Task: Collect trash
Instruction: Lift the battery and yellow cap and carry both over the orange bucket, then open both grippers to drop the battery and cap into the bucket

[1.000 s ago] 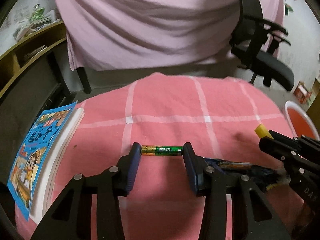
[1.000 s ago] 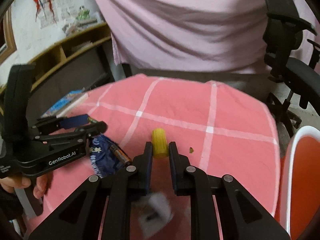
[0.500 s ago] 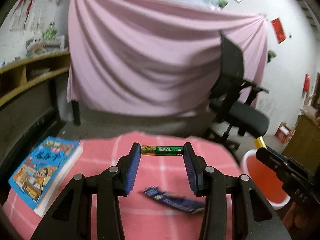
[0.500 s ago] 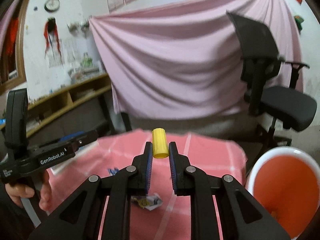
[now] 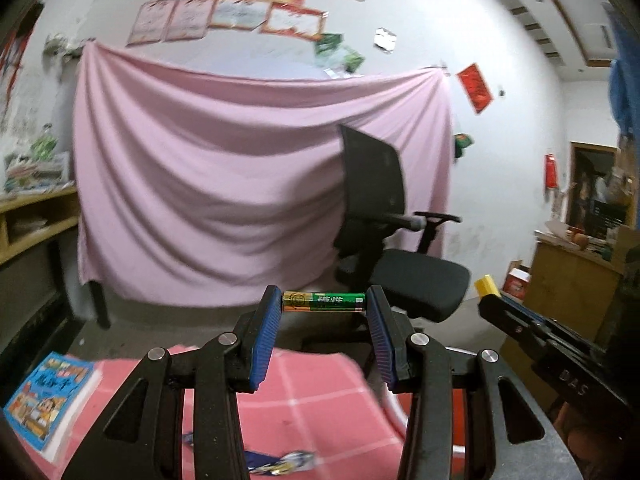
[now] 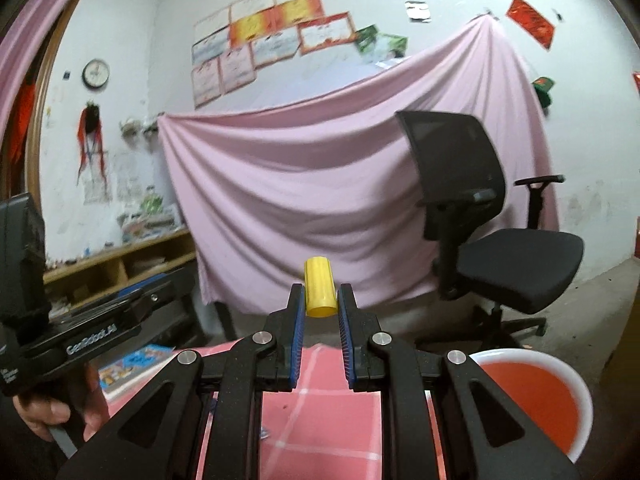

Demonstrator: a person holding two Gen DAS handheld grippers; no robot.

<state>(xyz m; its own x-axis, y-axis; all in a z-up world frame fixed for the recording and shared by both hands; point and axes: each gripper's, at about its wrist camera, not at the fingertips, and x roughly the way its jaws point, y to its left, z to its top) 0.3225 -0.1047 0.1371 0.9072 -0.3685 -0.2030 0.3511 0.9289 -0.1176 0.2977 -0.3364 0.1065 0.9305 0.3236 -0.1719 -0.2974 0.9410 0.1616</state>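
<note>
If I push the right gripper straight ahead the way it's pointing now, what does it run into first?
Nothing close. The right gripper, shut on the yellow cap, points over the table's far edge toward the pink hanging sheet; that looks like the first thing met, though depth is unclear.

The left tool (image 5: 324, 322) points almost level, its pads clamped on both ends of something held crosswise. The right tool (image 6: 320, 310) points almost level too, pads nearly together, pinching something upright.

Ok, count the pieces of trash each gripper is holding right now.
2, one each. The green battery is clamped end to end in the left gripper; the yellow cap is pinched in the right gripper. More wrappers on the pink tablecloth may be hidden.
</note>
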